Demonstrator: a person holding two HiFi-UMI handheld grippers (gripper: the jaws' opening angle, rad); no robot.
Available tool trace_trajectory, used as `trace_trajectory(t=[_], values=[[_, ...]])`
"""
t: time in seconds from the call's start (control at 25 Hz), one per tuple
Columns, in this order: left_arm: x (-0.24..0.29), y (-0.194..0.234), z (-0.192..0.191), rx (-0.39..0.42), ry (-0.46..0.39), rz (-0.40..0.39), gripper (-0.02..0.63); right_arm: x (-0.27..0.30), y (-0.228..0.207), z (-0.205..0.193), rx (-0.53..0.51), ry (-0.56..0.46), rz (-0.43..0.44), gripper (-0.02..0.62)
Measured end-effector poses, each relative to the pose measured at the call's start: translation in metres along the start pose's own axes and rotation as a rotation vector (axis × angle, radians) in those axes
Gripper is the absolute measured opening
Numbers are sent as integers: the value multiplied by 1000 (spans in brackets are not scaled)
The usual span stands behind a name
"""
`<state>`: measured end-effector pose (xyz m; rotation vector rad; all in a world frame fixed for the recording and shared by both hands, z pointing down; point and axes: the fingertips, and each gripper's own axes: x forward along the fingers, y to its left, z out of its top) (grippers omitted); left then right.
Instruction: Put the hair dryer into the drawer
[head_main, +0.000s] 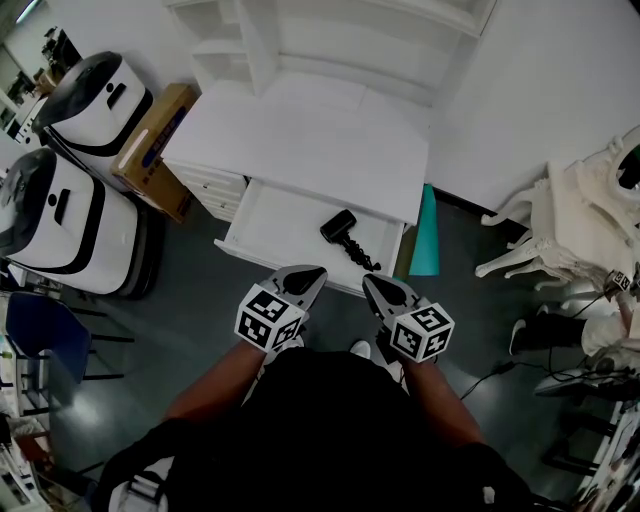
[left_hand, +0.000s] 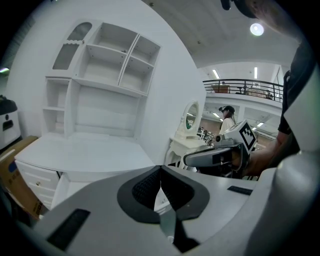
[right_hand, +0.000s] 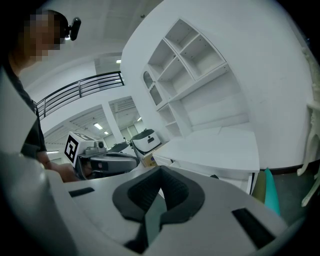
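A black hair dryer (head_main: 345, 233) lies inside the open white drawer (head_main: 280, 215) of a white desk (head_main: 310, 135), towards the drawer's right side. Both grippers hang side by side just in front of the drawer's front edge, close to the person's body. My left gripper (head_main: 312, 272) is shut with nothing between its pads, its tips meeting (left_hand: 160, 170). My right gripper (head_main: 372, 281) is shut and empty too (right_hand: 161, 171). Neither touches the dryer. Each gripper view shows the other gripper beside it, the right (left_hand: 212, 157) and the left (right_hand: 107, 162).
A white shelf unit (head_main: 330, 40) stands at the desk's back. Two white-and-black machines (head_main: 95, 100) (head_main: 55, 215) and a cardboard box (head_main: 155, 150) stand at the left. A teal board (head_main: 427, 235) leans by the desk's right side. White ornate furniture (head_main: 575, 220) and floor cables (head_main: 500, 370) are at the right.
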<state>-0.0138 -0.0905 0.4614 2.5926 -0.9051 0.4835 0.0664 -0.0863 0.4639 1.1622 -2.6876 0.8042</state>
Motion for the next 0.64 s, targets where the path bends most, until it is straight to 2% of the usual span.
trace_trajectory(t=[0.24,0.64], values=[[-3,-2,-1,0,2,-2,9,-1,0,-1,41,-8,10,26],[-7,-6,2,8,-5,0,9,0,6,-7,22,17,11,26]])
